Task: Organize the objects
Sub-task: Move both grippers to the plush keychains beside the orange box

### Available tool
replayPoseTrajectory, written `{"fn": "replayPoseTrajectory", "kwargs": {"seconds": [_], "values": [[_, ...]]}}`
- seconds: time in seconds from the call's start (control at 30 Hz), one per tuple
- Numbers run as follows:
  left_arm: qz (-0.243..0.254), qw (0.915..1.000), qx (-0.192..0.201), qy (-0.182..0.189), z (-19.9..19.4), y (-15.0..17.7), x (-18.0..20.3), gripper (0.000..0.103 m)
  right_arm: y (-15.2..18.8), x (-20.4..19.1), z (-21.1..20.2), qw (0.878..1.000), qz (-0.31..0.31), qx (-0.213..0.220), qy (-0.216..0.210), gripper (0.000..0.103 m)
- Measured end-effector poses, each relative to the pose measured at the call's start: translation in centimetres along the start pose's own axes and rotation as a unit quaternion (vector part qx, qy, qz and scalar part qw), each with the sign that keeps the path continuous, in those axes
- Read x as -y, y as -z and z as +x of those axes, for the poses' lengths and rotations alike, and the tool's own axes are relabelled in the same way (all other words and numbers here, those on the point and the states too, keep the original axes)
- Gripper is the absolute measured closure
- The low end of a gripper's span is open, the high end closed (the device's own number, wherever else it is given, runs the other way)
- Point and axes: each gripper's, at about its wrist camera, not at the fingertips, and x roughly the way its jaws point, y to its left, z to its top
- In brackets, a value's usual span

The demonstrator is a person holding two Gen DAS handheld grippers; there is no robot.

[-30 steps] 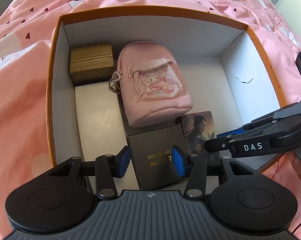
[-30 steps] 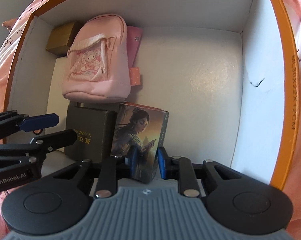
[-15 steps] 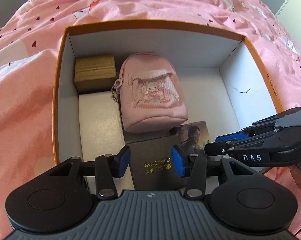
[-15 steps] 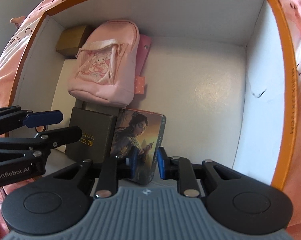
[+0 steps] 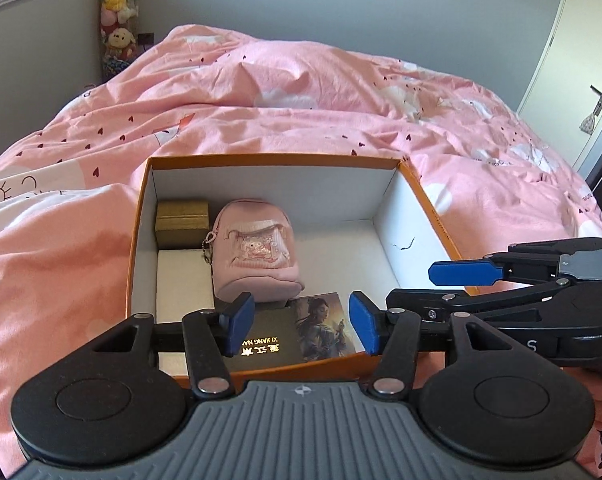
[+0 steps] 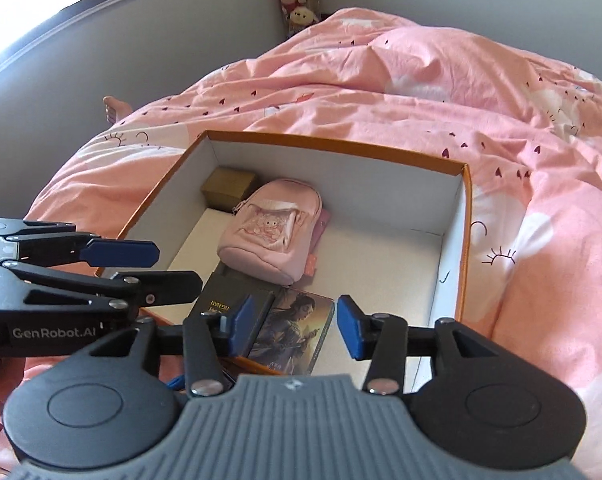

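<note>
Change: we have lifted both grippers off the black box (image 5: 261, 350) and picture box (image 5: 325, 330), now left inside the orange box (image 5: 429, 204).
Left gripper (image 5: 301, 326): jaws opening, empty.
Right gripper (image 6: 291, 326): jaws opening, empty.

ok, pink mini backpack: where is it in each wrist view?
Left wrist: pink mini backpack left of centre, in the orange box, right of the gold box.
Right wrist: backpack centre-left, leaning over the black box.
Shared landmark: the gold box in the box's far left corner.
</note>
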Motion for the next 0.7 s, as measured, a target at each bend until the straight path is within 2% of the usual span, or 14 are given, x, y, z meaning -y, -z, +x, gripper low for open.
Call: {"fn": "replayPoseTrajectory", "kwargs": {"seconds": [0.1,0.27,0.43,0.6,0.7], "values": [[0.005,0.9999,0.008,-0.007,-1.2,0.9,0.4,0.038,1.4,-0.2,-2.1,1.000,0.010,0.025,0.007,0.042],[-0.009,1.0000,-0.004,0.002,-2.4,2.6,0.2,0.038,3.6,-1.3,-4.1,0.999,0.019,0.045,0.019,0.041],[-0.040,0.9966,-0.062,0.036,-2.2,5.0,-0.4,0.038,5.9,-1.7,-4.8,0.999,0.041,0.020,0.023,0.039],[-0.023,0.9929,-0.111,0.037,-1.7,7.2,0.4,0.039,8.3,-1.9,-5.8,0.998,0.052,-0.017,0.031,0.040],[-0.011,0.9917,-0.122,0.038,-1.8,8.0,1.0,0.039,9.8,-2.0,-6.3,0.997,0.055,-0.035,0.038,0.040]]}}
